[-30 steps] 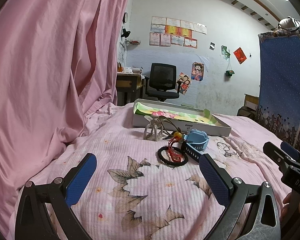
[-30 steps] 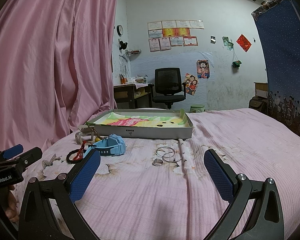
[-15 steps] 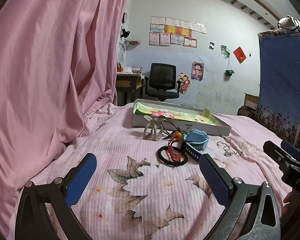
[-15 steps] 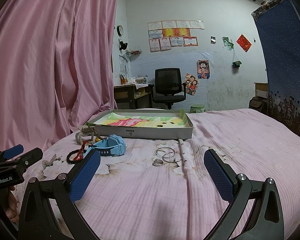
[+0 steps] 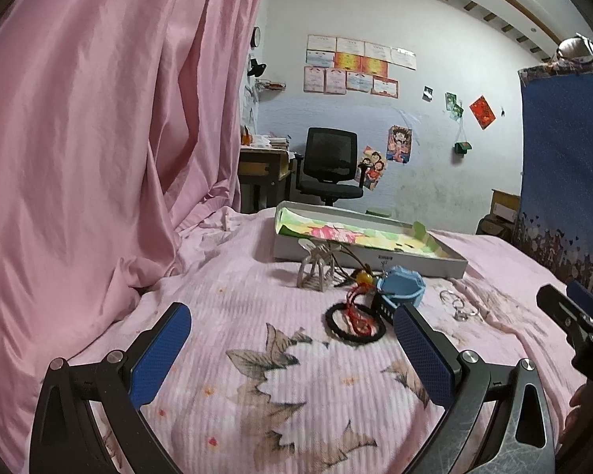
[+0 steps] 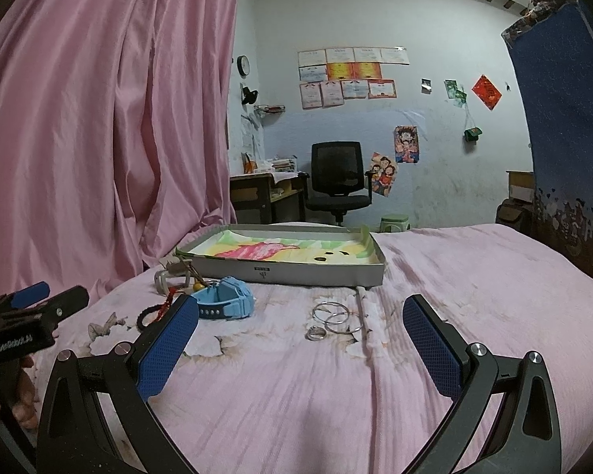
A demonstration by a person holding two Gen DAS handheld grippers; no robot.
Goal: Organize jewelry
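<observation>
Jewelry: on the pink bed [image 6: 435,276], in front of the shallow box [image 6: 284,272], none of it in the box.
Watch: blue watch [image 6: 227,302], partly hidden behind the right gripper's left finger.
Bracelet: black bracelet [image 5: 354,322] with a red cord across it; in the right view mostly hidden.
Rings: thin hoops and a small ring [image 6: 332,320], overlapping, hard to count.
Clip: a pale clip [image 5: 314,266], shape unclear.
Left gripper [image 5: 292,349]: jaws wide, empty, low over the bed.
Right gripper [image 6: 300,349]: jaws wide, empty; hand barely seen.
</observation>
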